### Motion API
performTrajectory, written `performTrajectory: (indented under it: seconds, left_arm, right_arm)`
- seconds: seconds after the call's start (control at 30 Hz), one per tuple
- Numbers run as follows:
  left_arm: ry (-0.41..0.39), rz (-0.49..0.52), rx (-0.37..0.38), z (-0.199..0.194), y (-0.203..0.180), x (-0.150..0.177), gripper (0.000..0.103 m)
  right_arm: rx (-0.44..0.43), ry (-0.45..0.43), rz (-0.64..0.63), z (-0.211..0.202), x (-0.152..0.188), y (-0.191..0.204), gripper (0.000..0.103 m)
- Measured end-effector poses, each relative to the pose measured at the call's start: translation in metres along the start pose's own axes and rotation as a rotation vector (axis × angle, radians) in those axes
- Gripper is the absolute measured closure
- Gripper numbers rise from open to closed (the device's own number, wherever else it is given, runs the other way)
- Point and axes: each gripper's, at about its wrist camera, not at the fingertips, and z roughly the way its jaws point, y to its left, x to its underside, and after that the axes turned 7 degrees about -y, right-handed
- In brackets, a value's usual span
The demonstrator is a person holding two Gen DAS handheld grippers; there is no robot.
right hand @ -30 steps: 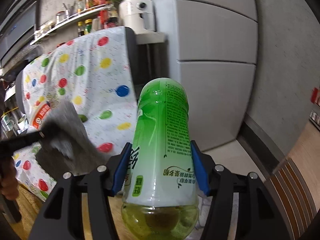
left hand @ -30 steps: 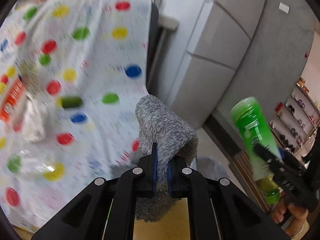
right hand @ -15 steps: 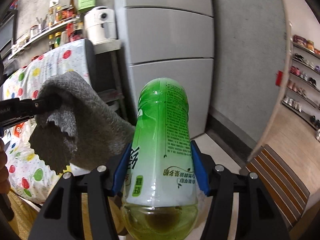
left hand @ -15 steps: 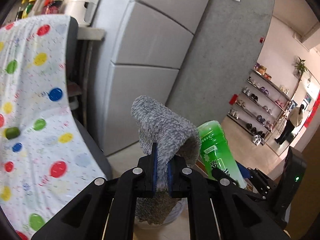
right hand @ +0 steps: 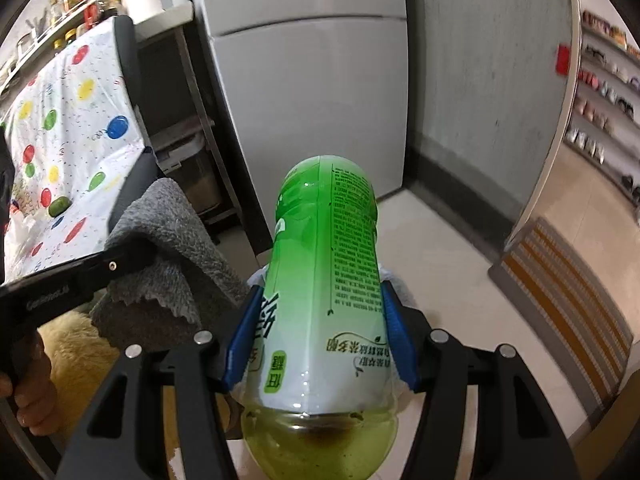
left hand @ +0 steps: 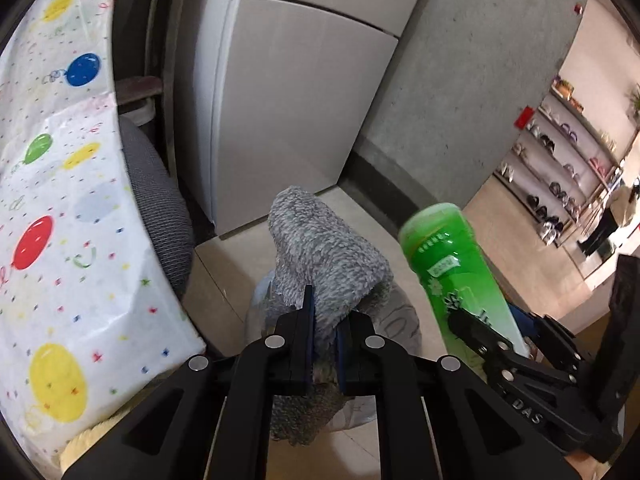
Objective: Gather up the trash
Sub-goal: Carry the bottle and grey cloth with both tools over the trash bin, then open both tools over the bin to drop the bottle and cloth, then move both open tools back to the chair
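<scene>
Right tongs [right hand: 320, 344] are clamping the green bottle [right hand: 326, 280] at mid-body, inverted, above the floor. Some liquid is pooling inside: probably bottom-heavy and slick, so mid-label hold suits. Left tongs [left hand: 323, 340] are pinching the grey cloth [left hand: 320, 248], soft and light, over a bag-lined bin [left hand: 396, 320].

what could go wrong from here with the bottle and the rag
The green bottle sits upside down in the right gripper with liquid still inside; if the cap is loose, it may drip. The gray rag is pinched by one fold in the left gripper, so it could slip out.
</scene>
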Motion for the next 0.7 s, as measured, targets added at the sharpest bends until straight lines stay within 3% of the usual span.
performTrajectory:
  seconds: [0.1,0.2,0.3,0.57,0.7]
  left_arm:
    - [0.047,0.005,0.033,0.013,-0.005,-0.004,0.085]
    - [0.071,-0.004,0.029,0.025,-0.001,-0.009,0.055]
    - [0.032,-0.005,0.047,0.017,-0.001,-0.012,0.041]
    - [-0.092,0.014,0.021,-0.045,0.015,-0.018,0.039]
    - [-0.157,0.027,-0.058,-0.088,0.039,-0.016,0.039]
  right_arm:
    - [0.0,0.015,0.027,0.015,-0.002,-0.003,0.044]
    - [-0.005,0.035,0.056,0.032,-0.004,-0.009,0.042]
    - [0.001,0.035,0.092,0.037,-0.007,-0.015,0.037]
    - [0.001,-0.021,0.071,0.0,-0.02,-0.006,0.036]
    - [-0.026,-0.057,0.001,-0.028,-0.031,0.024,0.036]
